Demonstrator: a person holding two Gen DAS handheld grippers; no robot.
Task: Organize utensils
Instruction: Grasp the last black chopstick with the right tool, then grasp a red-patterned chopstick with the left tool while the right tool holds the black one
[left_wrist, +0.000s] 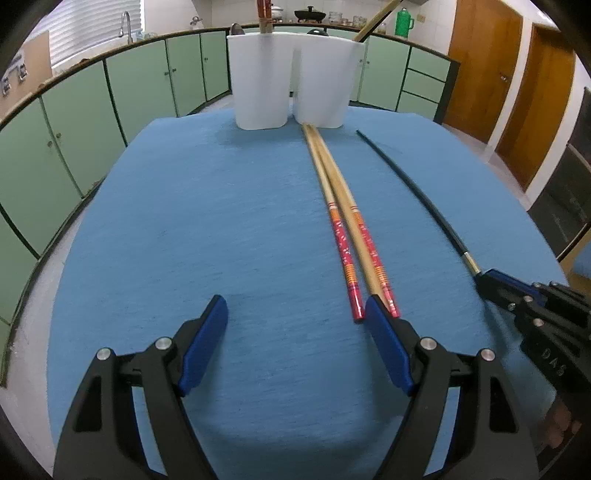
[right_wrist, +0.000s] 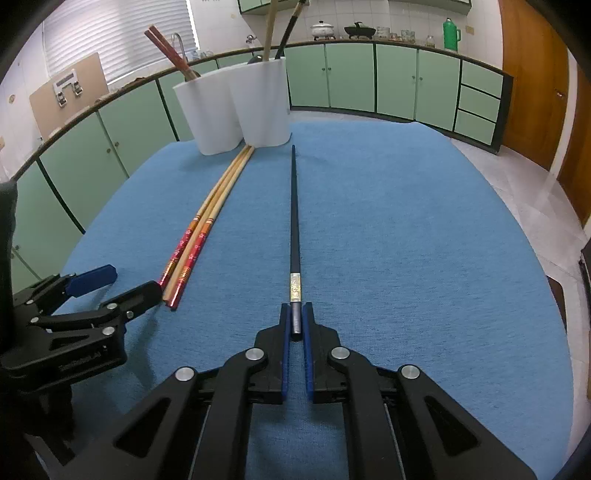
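Wooden chopsticks (left_wrist: 343, 221) with red patterned ends lie side by side on the blue cloth, tips against a white two-compartment holder (left_wrist: 288, 77). My left gripper (left_wrist: 295, 301) is open over bare cloth, and its right finger sits at the chopsticks' red ends. A thin black chopstick (right_wrist: 294, 221) lies straight ahead in the right wrist view. My right gripper (right_wrist: 295, 306) is shut on its near end, below a gold band. In this view the wooden chopsticks (right_wrist: 210, 218) are at the left, by the left gripper (right_wrist: 135, 282). The holder (right_wrist: 236, 107) contains red, bamboo and dark utensils.
The blue cloth (left_wrist: 221, 221) covers a rounded table that drops off on all sides. Green kitchen cabinets (left_wrist: 140, 85) run behind it, with a sink tap and cookware on the counter. Wooden doors (left_wrist: 484, 70) stand at the right.
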